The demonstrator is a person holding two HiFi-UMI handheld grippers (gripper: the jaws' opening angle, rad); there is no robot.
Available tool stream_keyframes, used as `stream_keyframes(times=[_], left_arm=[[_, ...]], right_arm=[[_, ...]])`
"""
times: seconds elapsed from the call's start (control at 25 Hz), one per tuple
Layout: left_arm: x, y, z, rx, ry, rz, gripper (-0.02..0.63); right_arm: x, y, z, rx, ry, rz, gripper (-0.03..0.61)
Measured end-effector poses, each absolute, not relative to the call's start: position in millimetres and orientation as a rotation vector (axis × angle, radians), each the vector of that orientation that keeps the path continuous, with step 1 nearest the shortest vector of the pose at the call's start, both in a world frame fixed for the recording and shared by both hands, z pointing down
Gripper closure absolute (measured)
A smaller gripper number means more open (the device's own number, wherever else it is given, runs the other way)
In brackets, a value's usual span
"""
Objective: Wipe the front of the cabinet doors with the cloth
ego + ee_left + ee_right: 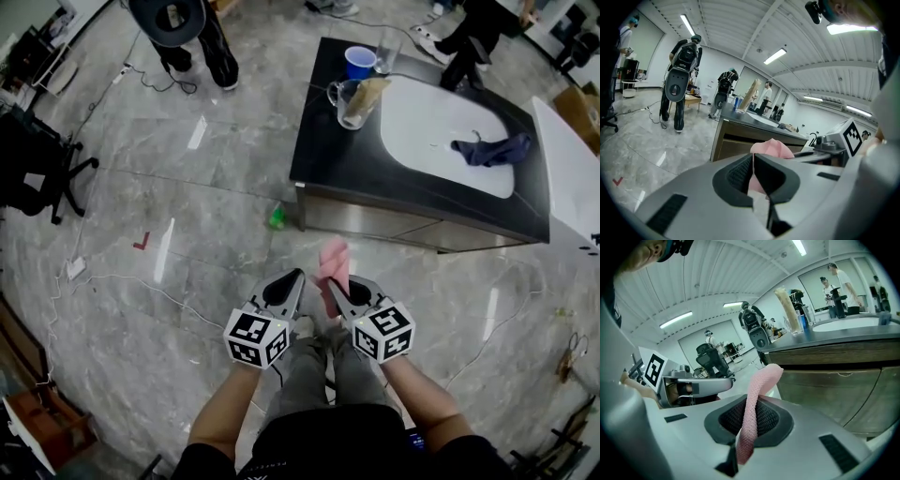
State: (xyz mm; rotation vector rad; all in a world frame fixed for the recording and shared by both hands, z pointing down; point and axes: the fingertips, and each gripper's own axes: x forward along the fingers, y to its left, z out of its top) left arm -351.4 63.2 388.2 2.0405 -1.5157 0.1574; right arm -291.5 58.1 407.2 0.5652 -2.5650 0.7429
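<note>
Can see only a thin strip of the cabinet front [375, 217] under the dark countertop [323, 141]; cannot tell its doors apart from above. Cannot see the lower end of the pink cloth [333, 258], lost behind the right gripper [332, 285]. Far person [192, 37] cut off at the top edge.

The left claw [296, 276] and right claw [332, 284] are grey with black-and-white marker cubes [256, 337]; black top [328, 442], grey trousers [317, 364].

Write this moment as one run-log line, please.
phase: pre-wipe | right gripper: shut on pink cloth | left gripper: shut | cabinet doors: ahead, cloth not touching
</note>
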Motion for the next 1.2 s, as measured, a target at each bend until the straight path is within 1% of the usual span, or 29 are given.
stream_keyframes(times=[0.48, 0.84, 1.04, 1.2], left_arm=[[-383.3, 39.4, 445.5, 1.938, -1.578, 0.197, 0.597], [-385.9, 15.2, 475.3, 1.898, -1.601, 0.201, 0.597], [-380.6, 2.7, 483.3, 1.886, -1.61, 0.204, 0.597], [-365.0, -7.5, 489.3, 1.89, -1.594, 0.218, 0.597]], right_arm=[[-333.5, 20.8, 471.2, 0.479, -2.562, 0.674, 0.534], [-361.3, -14.2, 495.4, 0.442, -2.584, 0.629, 0.534], [-360.2, -36.0, 502.8, 0.475, -2.593, 0.611, 0.534], [-343.1, -51.9, 509.5, 0.509, -2.588, 0.605, 0.534]])
